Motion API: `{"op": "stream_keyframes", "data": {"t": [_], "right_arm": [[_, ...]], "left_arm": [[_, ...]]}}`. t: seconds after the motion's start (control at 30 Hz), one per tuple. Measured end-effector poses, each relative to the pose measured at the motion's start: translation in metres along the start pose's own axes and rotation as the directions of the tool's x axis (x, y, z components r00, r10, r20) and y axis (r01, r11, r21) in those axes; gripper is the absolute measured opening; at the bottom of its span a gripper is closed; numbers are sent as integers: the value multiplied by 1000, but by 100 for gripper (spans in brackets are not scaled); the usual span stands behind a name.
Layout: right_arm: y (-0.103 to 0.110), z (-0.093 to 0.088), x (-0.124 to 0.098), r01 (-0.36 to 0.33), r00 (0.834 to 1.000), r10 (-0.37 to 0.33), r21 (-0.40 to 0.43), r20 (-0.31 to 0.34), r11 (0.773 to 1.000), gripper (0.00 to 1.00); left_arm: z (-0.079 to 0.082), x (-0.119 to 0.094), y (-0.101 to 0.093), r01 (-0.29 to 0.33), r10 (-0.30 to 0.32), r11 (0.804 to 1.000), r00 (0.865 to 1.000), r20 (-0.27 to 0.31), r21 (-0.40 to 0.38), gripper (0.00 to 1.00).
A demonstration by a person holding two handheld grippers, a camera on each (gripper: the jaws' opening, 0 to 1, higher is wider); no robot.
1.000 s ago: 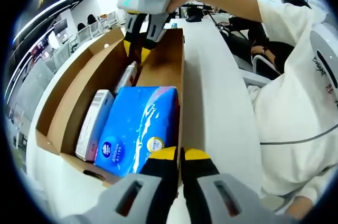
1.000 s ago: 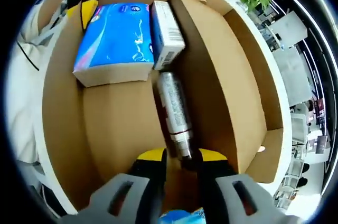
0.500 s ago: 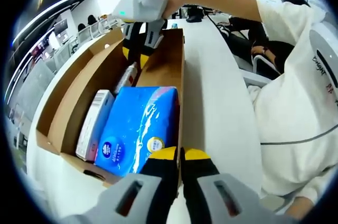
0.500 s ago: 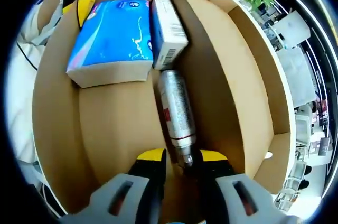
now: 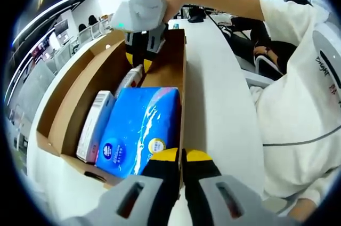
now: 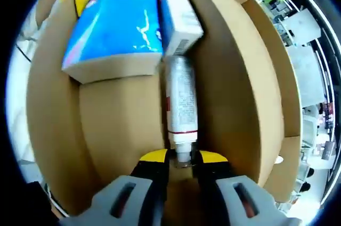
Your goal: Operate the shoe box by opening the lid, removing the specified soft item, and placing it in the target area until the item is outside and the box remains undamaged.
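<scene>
In the right gripper view, the right gripper (image 6: 180,158) reaches down into the open shoe box (image 6: 53,103), its yellow-tipped jaws closed on the cap end of a silver bottle (image 6: 181,101) that lies lengthwise on the box floor. Beyond the bottle, toward 12 o'clock, a white carton (image 6: 180,18) touches its far end, and just beside that, at 11 o'clock, sits the blue tissue pack (image 6: 117,26), the soft item, inside the box against the wall. In the left gripper view, the left gripper (image 5: 180,156) has its jaws pressed together on the near edge of the box wall (image 5: 183,103), with the tissue pack (image 5: 141,127) directly ahead and the white carton (image 5: 96,124) at 10 o'clock. The right gripper (image 5: 139,55) shows at 12 o'clock over the bottle (image 5: 130,79), and a person's white sleeve (image 5: 298,103) fills 3 o'clock beside the white table (image 5: 218,93).
</scene>
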State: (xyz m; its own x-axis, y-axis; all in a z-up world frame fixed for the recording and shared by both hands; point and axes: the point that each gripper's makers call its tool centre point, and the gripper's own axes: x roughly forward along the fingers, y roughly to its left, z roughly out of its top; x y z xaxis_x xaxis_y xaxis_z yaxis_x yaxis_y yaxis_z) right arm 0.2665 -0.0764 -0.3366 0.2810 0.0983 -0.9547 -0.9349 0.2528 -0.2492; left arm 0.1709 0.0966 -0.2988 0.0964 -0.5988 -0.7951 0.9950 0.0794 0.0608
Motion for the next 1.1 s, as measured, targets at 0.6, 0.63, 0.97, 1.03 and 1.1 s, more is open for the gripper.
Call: {"op": "stream_keyframes", "data": {"t": [0.6,0.63,0.97,1.03,1.1], "right_arm": [[26,2,-1,-85,992,70,133,108,988,19],[27,0,-1,-85,992,69,162,102,983,19],[21,6,-30,-40,990,11,212,138,976,18],[25,7,-39,-38,987,5,203,160,978,18],[19,8,-47,-15,983,-23,209,181,978,18]], "left_arm": [[1,0,0,3,-3,1000,1000,0,0,1],[1,0,0,3,-3,1000,1000,-2,0,1],[1,0,0,2,-2,1000,1000,0,-2,1],[1,0,-1,2,-2,1000,1000,-1,-3,1],[1,0,-1,1,-1,1000,1000,0,-4,1]]}}
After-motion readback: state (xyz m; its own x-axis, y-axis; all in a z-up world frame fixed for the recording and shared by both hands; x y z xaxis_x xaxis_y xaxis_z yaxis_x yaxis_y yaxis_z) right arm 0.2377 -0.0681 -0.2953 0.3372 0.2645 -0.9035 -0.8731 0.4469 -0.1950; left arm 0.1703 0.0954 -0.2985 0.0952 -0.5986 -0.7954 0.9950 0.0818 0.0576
